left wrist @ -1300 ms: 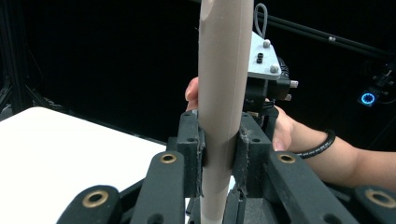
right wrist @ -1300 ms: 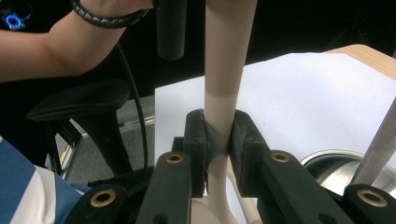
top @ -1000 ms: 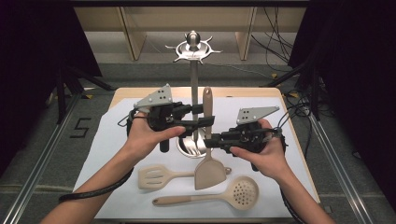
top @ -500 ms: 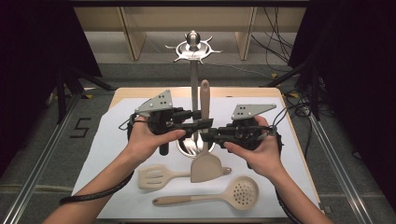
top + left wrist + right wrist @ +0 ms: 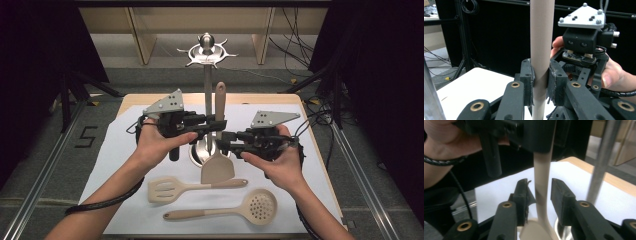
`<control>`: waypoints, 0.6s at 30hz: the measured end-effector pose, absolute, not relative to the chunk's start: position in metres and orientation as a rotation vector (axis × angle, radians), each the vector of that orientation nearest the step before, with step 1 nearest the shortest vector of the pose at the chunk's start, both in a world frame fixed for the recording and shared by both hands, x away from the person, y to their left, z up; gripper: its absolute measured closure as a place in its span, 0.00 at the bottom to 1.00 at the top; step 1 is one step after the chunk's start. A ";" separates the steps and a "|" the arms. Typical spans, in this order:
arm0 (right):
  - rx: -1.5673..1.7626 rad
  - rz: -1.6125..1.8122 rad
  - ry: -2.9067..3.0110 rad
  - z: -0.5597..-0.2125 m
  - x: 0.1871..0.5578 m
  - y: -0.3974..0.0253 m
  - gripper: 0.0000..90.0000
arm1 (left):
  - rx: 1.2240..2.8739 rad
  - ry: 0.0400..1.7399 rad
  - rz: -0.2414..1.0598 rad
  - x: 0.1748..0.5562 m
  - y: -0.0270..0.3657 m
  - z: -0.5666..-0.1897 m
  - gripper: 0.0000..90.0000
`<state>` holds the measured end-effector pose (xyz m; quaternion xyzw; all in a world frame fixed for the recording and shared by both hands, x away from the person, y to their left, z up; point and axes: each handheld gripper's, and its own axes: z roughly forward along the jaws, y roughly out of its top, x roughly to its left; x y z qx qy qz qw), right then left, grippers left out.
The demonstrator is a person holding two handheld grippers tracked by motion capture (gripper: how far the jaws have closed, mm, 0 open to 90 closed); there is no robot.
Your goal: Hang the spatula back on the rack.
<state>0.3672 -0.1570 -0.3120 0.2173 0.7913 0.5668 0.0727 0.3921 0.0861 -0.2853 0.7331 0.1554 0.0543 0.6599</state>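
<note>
One overhead, two close facing views

Both forearms reach in from the near edge, hands raised over the table's middle. The left gripper [image 5: 220,125] points right, its jaws pressed together. The right gripper [image 5: 223,142] points left just nearer, its jaws parted, the two almost meeting at their tips.

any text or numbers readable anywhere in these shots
"5": a black numeral on the grey floor left of the table.
No other text: the beige solid spatula, the left hand-held gripper and the right hand-held gripper bear no readable label or brand.
</note>
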 end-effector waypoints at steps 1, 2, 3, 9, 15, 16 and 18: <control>0.651 1.694 2.363 -0.313 0.367 -0.159 0.72 | 1.662 0.351 0.128 0.394 0.086 -0.285 0.84; 0.670 1.688 2.372 -0.313 0.366 -0.160 0.71 | 1.671 0.341 0.148 0.396 0.086 -0.284 0.84; 0.678 1.664 2.365 -0.313 0.365 -0.163 0.70 | 1.676 0.326 0.163 0.399 0.086 -0.283 0.84; 0.728 1.653 2.348 -0.323 0.363 -0.174 0.68 | 1.670 0.314 0.184 0.407 0.086 -0.280 0.84; 0.770 1.654 2.303 -0.331 0.364 -0.185 0.68 | 1.650 0.354 0.168 0.407 0.086 -0.276 0.84; 0.778 1.645 2.295 -0.331 0.364 -0.186 0.68 | 1.653 0.350 0.178 0.409 0.087 -0.275 0.84; 0.799 1.664 2.317 -0.333 0.364 -0.187 0.68 | 1.656 0.336 0.190 0.411 0.088 -0.273 0.84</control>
